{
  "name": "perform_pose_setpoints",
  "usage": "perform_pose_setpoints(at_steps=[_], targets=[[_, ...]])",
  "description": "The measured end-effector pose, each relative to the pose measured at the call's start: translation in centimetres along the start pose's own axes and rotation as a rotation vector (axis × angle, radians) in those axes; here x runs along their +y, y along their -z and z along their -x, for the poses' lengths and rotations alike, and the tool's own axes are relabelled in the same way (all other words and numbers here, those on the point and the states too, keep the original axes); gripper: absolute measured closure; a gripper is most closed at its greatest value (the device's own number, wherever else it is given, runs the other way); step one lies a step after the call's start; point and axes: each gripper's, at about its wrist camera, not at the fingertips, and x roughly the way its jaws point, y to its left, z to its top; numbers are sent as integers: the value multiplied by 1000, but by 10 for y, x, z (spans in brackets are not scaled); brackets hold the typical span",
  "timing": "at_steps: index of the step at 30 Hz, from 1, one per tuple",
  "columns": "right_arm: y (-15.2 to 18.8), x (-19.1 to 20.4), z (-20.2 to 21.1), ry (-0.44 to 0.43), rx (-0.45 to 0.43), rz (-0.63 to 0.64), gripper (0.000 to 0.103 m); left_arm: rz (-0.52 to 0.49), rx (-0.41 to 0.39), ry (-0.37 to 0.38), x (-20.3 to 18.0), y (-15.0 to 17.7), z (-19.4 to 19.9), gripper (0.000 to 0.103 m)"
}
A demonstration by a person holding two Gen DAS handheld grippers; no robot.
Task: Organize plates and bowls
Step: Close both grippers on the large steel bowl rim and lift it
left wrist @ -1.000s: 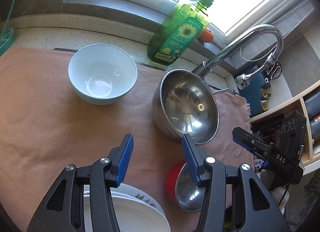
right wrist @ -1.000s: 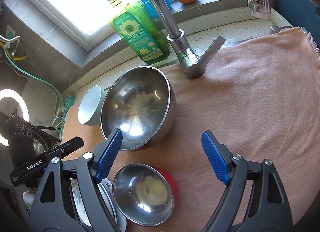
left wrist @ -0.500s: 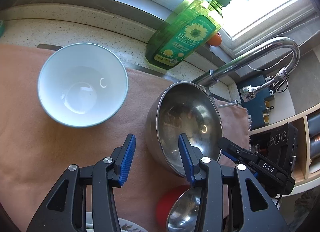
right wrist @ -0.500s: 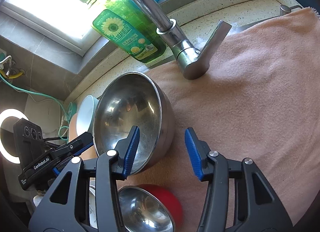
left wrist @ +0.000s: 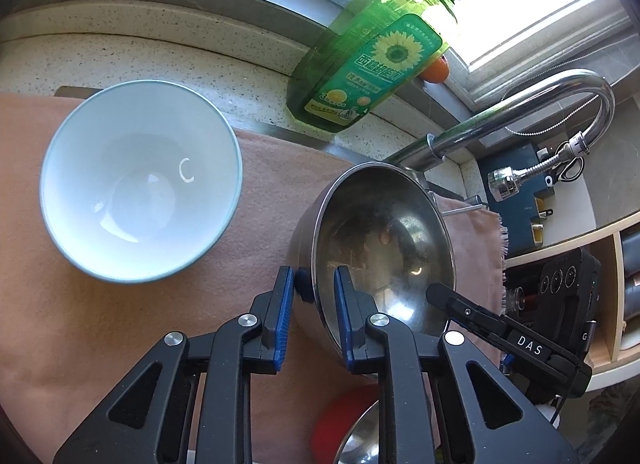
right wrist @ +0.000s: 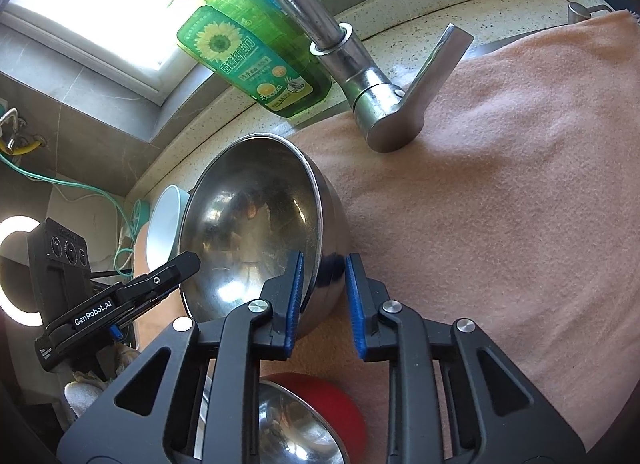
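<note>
While both point steeply down, our left hand-held gripper point(left wrist: 313, 296) and right hand-held gripper point(right wrist: 323, 287) have just been closing, each pinching opposite rims of the steel bowl point(left wrist: 380, 240) on the cloth point(right wrist: 500, 203).

My big metal bowl point(left wrist: 384, 248) sits on the towel point(left wrist: 120, 324) on the surface. The other bowl point(left wrist: 140, 183) is to its left. The soap bottle point(left wrist: 372, 71) stands far behind them. The tap point(right wrist: 360, 75) is behind the big bowl, to the right. A small metal bowl point(right wrist: 296, 424) is near me.
</note>
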Motion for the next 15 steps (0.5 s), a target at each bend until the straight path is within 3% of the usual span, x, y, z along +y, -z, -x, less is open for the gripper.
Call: perform_pose_setpoints(at_steps=[15], targets=[[11, 19, 12, 5, -23, 29, 82, -36, -29, -10, -3, 7, 17, 86]])
